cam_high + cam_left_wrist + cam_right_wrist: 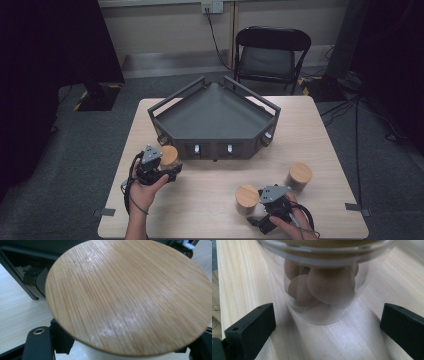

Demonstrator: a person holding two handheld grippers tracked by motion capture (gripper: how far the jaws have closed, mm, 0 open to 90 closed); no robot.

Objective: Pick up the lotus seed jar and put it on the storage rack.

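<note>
Three lidded jars stand on the wooden table (210, 210), each with a round bamboo lid; a dark angular tray (215, 117) with railed sides sits at the table's far middle. We see the left gripper (167, 167) clamped on the first jar (169, 155), just in front of the tray's near-left wall; in the left gripper view its bamboo lid (130, 295) spreads across the frame, with the black jaws pressed to the pale jar body beneath it. The right gripper (257, 205) stands open, its jaws spread wide on either side of the second jar (322, 290), a clear glass one with round brown pieces inside; nothing is gripped there, and the pads are well apart from the glass. The third jar (299, 176) waits near the right edge, beside the right hand (292, 222).

We judge the step in hand to be carrying the first jar over the tray's wall; to do it well, we keep the jar upright, lift it clear of the rail before moving forward, and hold the grip low on the body rather than on the lid, which may be loose; we set it down flat on the tray floor before easing the jaws.
</note>
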